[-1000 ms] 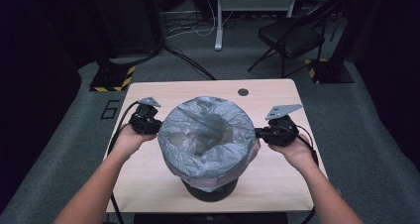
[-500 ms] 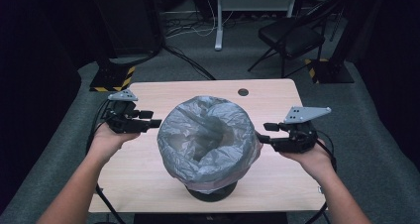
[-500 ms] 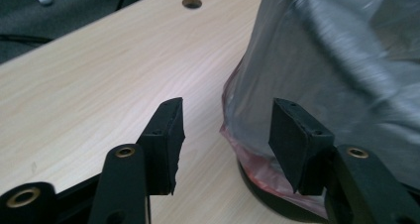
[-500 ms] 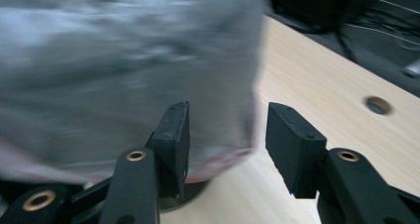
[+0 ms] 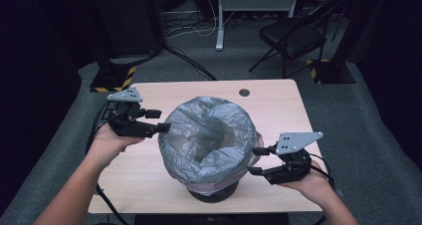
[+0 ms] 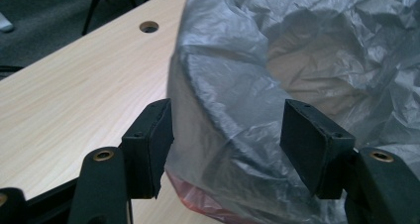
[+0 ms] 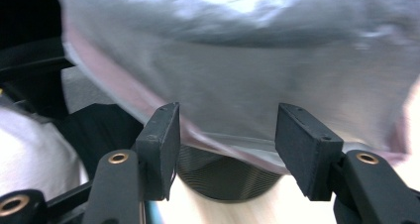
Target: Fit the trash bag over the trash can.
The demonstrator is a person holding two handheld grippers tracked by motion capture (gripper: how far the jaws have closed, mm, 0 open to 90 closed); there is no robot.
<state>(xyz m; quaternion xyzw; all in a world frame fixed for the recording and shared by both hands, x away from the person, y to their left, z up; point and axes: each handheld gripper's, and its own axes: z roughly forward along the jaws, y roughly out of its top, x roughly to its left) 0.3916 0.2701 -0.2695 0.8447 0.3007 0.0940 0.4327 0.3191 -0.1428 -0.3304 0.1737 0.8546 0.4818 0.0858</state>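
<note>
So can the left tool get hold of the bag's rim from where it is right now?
Probably yes. The left tool is open, its jaws either side of the grey bag where it folds over the bin's rim, and nothing lies between them.

High view hangs above my side, facing forward and down over the whole surface. My left tool camera sits close, facing the bag-lined bin; right tool camera, lower, shares that bin.
</note>
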